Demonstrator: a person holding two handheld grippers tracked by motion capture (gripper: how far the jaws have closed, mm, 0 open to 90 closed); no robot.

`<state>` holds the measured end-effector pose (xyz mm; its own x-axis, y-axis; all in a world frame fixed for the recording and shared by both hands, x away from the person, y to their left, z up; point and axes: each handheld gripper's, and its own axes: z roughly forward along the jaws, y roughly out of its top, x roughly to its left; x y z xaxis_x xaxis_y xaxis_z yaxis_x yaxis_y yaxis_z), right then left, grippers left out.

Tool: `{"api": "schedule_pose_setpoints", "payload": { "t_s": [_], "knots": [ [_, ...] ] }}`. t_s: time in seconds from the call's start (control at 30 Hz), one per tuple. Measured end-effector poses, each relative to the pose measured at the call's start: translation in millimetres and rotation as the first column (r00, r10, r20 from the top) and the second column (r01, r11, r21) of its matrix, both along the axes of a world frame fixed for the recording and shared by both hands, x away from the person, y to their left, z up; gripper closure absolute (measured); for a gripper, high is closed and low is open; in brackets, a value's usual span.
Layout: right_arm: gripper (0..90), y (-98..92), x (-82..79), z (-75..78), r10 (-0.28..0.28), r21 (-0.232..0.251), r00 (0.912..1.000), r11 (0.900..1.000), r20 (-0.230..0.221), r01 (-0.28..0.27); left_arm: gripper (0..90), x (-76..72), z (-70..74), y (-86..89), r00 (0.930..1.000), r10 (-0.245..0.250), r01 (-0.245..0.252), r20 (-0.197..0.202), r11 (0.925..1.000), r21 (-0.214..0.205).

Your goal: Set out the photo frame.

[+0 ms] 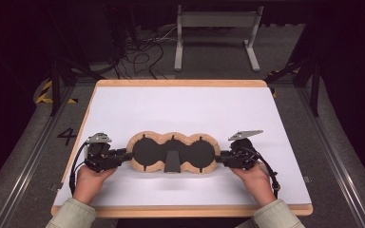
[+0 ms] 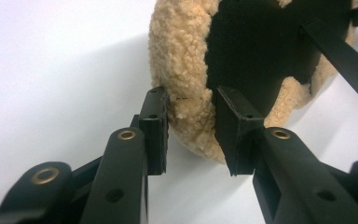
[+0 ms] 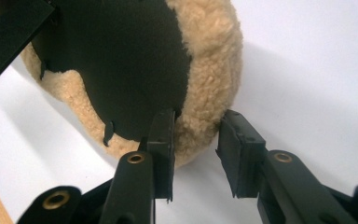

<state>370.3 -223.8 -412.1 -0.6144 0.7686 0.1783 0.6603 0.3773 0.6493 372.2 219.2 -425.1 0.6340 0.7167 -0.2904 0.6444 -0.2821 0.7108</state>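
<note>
A three-lobed pad (image 1: 173, 153) with a black face and a tan fleece rim lies flat on the white table, a black strap (image 1: 172, 161) across its middle lobe. My left gripper (image 1: 126, 154) is at the pad's left end. In the left gripper view the fleece rim (image 2: 182, 56) sits between the jaws of that gripper (image 2: 191, 126), with both pads against it. My right gripper (image 1: 221, 156) is at the right end. In the right gripper view this gripper (image 3: 196, 140) has one pad on the black face and the other on the outer fleece (image 3: 209, 51).
The white tabletop (image 1: 185, 107) has a wooden border (image 1: 180, 83). A person's hands and sleeves come in from the near edge. Beyond the table stand a grey metal frame (image 1: 216, 28) and loose cables (image 1: 142, 52) on the dark floor.
</note>
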Motion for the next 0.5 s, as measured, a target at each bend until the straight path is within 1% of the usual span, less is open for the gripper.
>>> {"api": "schedule_pose_setpoints", "payload": {
  "t_s": [0.03,0.07,0.1,0.13,0.17,0.2,0.23,0.27,0.3,0.37,0.4,0.43,0.47,0.5],
  "knots": [
    [68.2,0.0,0.0,0.0,0.000,0.000,1.0000,1.0000,0.000,0.000,67.6,0.0,0.0,0.0,1.0000,0.000,0.000,0.000,1.0000,0.000],
    [70.6,-2.0,-1.6,2.2,-0.014,0.020,0.9996,0.9997,0.026,0.014,68.5,-0.1,-0.3,-0.5,1.0000,0.005,-0.005,0.004,1.0000,0.002],
    [71.5,-3.4,-1.9,2.8,-0.020,0.034,0.9992,0.9992,0.034,0.019,69.0,-0.4,-0.7,-2.9,0.9998,0.008,-0.009,0.016,0.9997,0.023],
    [71.5,-3.4,-1.9,2.8,-0.020,0.034,0.9992,0.9992,0.034,0.019,69.1,-0.4,-0.7,-2.9,0.9998,0.008,-0.009,0.016,0.9997,0.023],
    [71.9,-5.2,-2.2,3.2,-0.029,0.050,0.9987,0.9984,0.041,0.027,69.1,-0.8,-0.8,-5.1,0.9998,0.006,-0.007,0.021,0.9994,0.033],
    [72.0,-6.0,-3.5,3.5,-0.040,0.041,0.9970,0.9984,0.066,0.038,69.3,-1.3,-0.8,-6.7,0.9998,0.007,-0.008,0.017,0.9994,0.032],
    [72.1,-5.6,-4.7,4.0,-0.046,0.036,0.9960,0.9984,0.077,0.043,69.3,-1.6,-0.4,-8.5,0.9994,0.012,-0.014,0.032,0.9989,0.046],
    [72.1,-5.6,-4.7,4.0,-0.046,0.036,0.9960,0.9984,0.077,0.043,69.3,-1.6,-0.4,-8.5,0.9994,0.012,-0.014,0.032,0.9989,0.046],
    [72.2,-5.5,-5.3,4.4,-0.048,0.036,0.9950,0.9983,0.088,0.045,69.3,-2.5,0.2,-9.3,0.9993,0.015,-0.016,0.034,0.9991,0.040],
    [72.9,-5.3,-7.6,7.8,-0.058,0.033,0.9902,0.9980,0.127,0.054,69.9,-3.5,1.7,-10.3,0.9986,0.017,-0.019,0.050,0.9991,0.038],
    [74.2,-5.8,-8.5,9.4,-0.063,0.037,0.9875,0.9976,0.145,0.058,69.9,-3.2,2.7,-10.7,0.9979,0.014,-0.017,0.063,0.9991,0.040],
    [74.5,-7.0,-9.7,11.4,-0.069,0.051,0.9838,0.9968,0.166,0.061,69.8,-3.4,3.2,-11.6,0.9977,0.012,-0.014,0.067,0.9993,0.033],
    [74.4,-7.3,-10.2,12.5,-0.073,0.054,0.9807,0.9965,0.181,0.064,69.8,-2.9,3.3,-12.3,0.9972,0.008,-0.010,0.074,0.9995,0.031],
    [74.5,-7.0,-10.1,12.4,-0.070,0.037,0.9794,0.9973,0.189,0.064,69.6,-2.2,3.3,-13.8,0.9967,0.005,-0.008,0.081,0.9992,0.039]
  ]
}}
